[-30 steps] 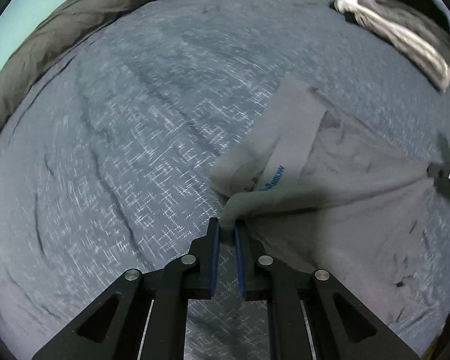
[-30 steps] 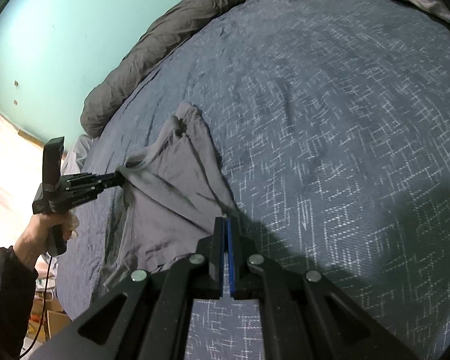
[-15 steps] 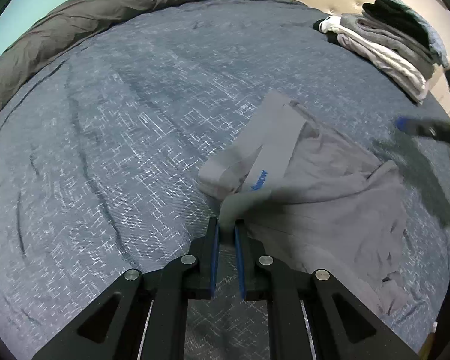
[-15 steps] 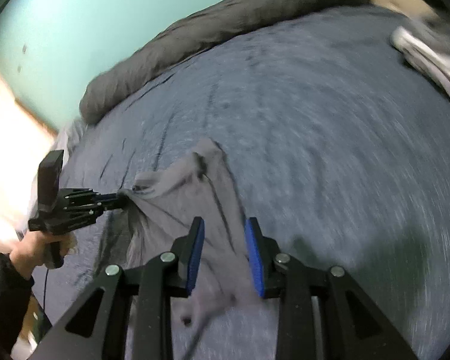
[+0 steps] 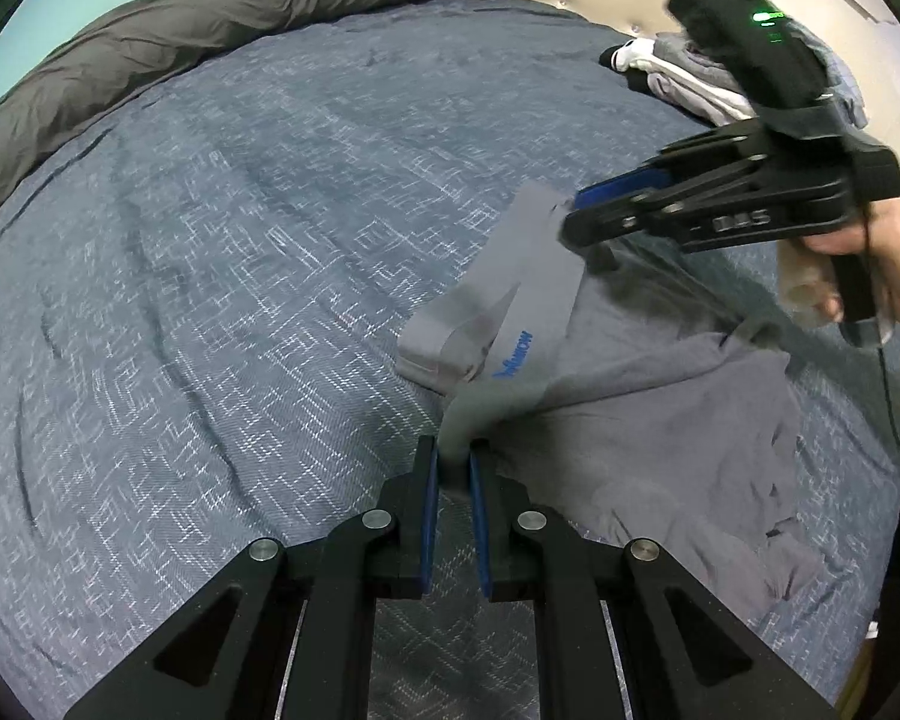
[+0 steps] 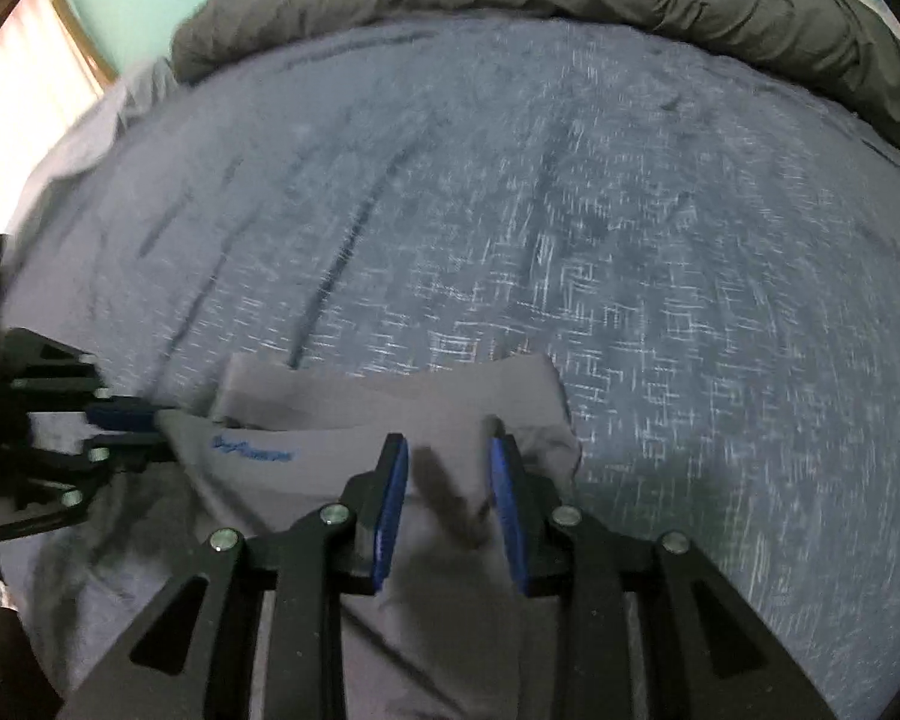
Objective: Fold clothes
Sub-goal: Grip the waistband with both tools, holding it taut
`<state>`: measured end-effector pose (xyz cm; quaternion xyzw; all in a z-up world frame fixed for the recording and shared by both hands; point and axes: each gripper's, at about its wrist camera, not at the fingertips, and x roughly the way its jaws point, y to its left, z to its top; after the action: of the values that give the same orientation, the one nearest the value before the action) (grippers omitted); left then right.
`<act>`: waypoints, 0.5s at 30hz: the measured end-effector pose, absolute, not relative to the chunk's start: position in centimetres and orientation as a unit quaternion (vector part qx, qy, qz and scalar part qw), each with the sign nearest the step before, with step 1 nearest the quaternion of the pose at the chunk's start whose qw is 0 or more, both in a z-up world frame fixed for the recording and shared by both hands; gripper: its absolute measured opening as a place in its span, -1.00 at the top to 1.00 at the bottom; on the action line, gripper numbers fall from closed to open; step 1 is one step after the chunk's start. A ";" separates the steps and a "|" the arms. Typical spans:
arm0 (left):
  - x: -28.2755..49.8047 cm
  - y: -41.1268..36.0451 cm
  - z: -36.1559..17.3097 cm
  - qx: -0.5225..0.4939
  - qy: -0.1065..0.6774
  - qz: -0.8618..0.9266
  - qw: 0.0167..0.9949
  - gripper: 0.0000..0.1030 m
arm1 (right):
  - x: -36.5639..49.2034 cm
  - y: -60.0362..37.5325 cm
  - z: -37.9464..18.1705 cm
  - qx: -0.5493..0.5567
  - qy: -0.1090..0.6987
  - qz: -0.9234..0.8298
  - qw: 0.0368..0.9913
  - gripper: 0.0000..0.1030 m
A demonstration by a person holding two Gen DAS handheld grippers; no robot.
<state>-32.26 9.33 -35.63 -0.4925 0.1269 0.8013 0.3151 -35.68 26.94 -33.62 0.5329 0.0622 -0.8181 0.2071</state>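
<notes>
From the left wrist my left gripper (image 5: 453,468) pinched the crumpled grey cotton garment (image 5: 660,414) on the blue patterned bedspread (image 5: 240,300); from the right wrist my right gripper (image 6: 448,495) hovered unclenched over its waistband.

Grey garment (image 5: 660,420) with wide waistband (image 5: 510,312) and blue lettering, rumpled, partly spread on the blue bedspread (image 5: 240,240)

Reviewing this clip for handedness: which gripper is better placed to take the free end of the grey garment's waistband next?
Right. The right gripper hangs open over the far waistband end of the grey garment, nothing between its pads. The left gripper is shut on the near end, so it is occupied.
</notes>
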 end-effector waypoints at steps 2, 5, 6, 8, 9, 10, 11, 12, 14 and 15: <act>-32.2 9.3 -35.6 -0.492 0.124 0.802 0.316 0.79 | -36.0 26.7 -34.1 0.538 0.070 -0.815 0.204 0.45; -32.2 9.3 -35.6 -0.492 0.120 0.802 0.318 0.79 | -36.2 26.4 -34.8 0.542 0.088 -0.810 0.204 0.51; -32.2 9.3 -35.6 -0.491 0.121 0.801 0.319 0.79 | -36.2 26.3 -35.0 0.541 0.098 -0.811 0.202 0.62; -32.3 9.3 -35.6 -0.491 0.121 0.801 0.321 0.79 | -36.1 26.2 -35.2 0.536 0.111 -0.813 0.197 0.89; -32.3 9.2 -35.5 -0.490 0.120 0.801 0.322 0.79 | -36.1 26.4 -35.0 0.532 0.108 -0.816 0.198 0.91; -32.3 9.2 -35.3 -0.489 0.120 0.801 0.324 0.79 | -36.2 26.7 -34.9 0.528 0.104 -0.819 0.200 0.92; -32.3 9.2 -35.2 -0.488 0.120 0.801 0.325 0.79 | -36.2 26.8 -34.5 0.523 0.102 -0.822 0.201 0.94; -32.2 9.3 -35.0 -0.486 0.122 0.801 0.328 0.79 | -36.1 26.9 -34.0 0.515 0.102 -0.827 0.203 0.94; -32.0 9.4 -34.6 -0.479 0.131 0.803 0.330 0.79 | -36.0 27.1 -32.9 0.499 0.096 -0.835 0.211 0.94; -32.0 9.4 -34.5 -0.478 0.136 0.803 0.329 0.79 | -36.0 27.3 -32.4 0.492 0.096 -0.839 0.213 0.94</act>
<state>-32.04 9.42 -34.47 -0.4780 0.1363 0.8029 0.3290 -35.97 27.28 -32.42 0.4923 0.0960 -0.8385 0.2129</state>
